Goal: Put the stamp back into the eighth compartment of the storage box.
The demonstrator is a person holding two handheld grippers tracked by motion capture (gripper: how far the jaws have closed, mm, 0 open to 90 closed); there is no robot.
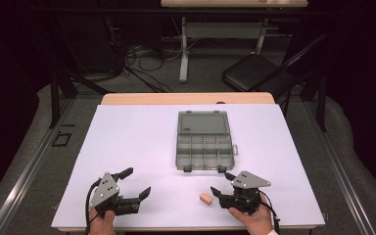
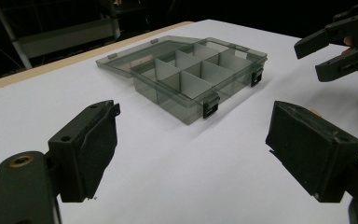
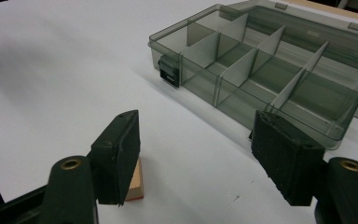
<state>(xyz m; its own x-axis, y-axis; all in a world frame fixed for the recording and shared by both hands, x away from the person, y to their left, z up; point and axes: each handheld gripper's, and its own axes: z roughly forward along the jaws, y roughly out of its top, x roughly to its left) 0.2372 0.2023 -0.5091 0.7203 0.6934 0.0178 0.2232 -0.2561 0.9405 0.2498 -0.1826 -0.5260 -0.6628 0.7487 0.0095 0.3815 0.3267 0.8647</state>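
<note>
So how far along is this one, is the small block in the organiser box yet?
Done: the smoky transparent plastic organiser box lies open, with no item seen in its compartments. In hand: the right gripper has its fingers open beside the small tan wooden block on the white table, not gripping it. The left gripper is open, idle. Left: grasping, placing, probably closing.

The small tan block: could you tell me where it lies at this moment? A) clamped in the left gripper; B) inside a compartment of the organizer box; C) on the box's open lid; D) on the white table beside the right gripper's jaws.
D: the small tan block lies on the white table, next to the open right gripper, outside the organizer box.
</note>
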